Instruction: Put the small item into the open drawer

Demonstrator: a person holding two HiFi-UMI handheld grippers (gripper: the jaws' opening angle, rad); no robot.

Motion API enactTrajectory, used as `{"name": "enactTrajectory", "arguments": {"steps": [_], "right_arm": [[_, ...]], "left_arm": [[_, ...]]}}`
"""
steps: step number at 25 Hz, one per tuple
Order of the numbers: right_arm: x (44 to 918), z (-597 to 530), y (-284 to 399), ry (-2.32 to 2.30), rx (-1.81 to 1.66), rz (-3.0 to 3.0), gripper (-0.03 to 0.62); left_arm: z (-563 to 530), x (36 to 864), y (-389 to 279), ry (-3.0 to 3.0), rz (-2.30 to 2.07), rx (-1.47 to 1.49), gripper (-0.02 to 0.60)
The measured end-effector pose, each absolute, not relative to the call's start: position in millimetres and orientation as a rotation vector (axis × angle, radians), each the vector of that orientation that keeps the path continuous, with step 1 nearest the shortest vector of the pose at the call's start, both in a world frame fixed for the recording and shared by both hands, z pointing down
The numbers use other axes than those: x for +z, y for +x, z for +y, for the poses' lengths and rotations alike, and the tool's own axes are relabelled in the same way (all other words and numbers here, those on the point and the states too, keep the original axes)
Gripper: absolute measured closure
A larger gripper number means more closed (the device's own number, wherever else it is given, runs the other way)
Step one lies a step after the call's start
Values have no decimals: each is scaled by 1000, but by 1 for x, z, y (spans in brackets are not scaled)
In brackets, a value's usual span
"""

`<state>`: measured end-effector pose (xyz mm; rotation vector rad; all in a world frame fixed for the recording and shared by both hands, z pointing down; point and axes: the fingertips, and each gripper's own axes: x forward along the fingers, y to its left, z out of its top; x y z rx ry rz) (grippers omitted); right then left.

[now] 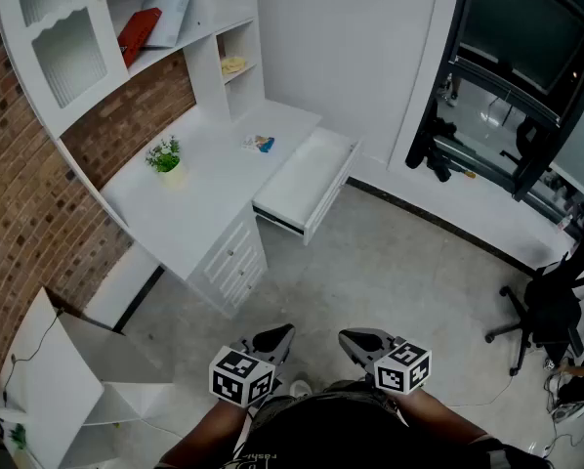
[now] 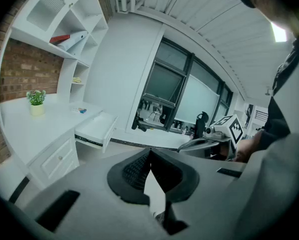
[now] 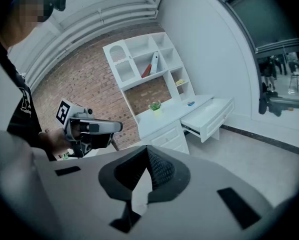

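The small blue and white item lies on the white desk, just behind the open drawer, which is pulled out at the desk's right end. Both grippers are held low and near me, far from the desk. My left gripper and my right gripper are shut and hold nothing. In the left gripper view the jaws meet, with the drawer and the item far off to the left. In the right gripper view the jaws also meet, beyond them the drawer and item.
A potted plant stands on the desk, and a red book leans on the shelf above. Shut drawers sit under the desk. White boards stand on the floor at left. A dark exercise machine and an office chair are at right.
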<state>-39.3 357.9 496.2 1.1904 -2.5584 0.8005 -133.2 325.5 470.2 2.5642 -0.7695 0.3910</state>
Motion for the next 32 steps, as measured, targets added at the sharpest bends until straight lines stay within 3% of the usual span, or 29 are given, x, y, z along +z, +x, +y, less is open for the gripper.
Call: {"name": "enactTrajectory", "arguments": {"steps": [32], "right_arm": [[493,346,-45,1244,821,-2576,589]], "left_arm": [[323,475,-145,2556,-775,374,566]]}}
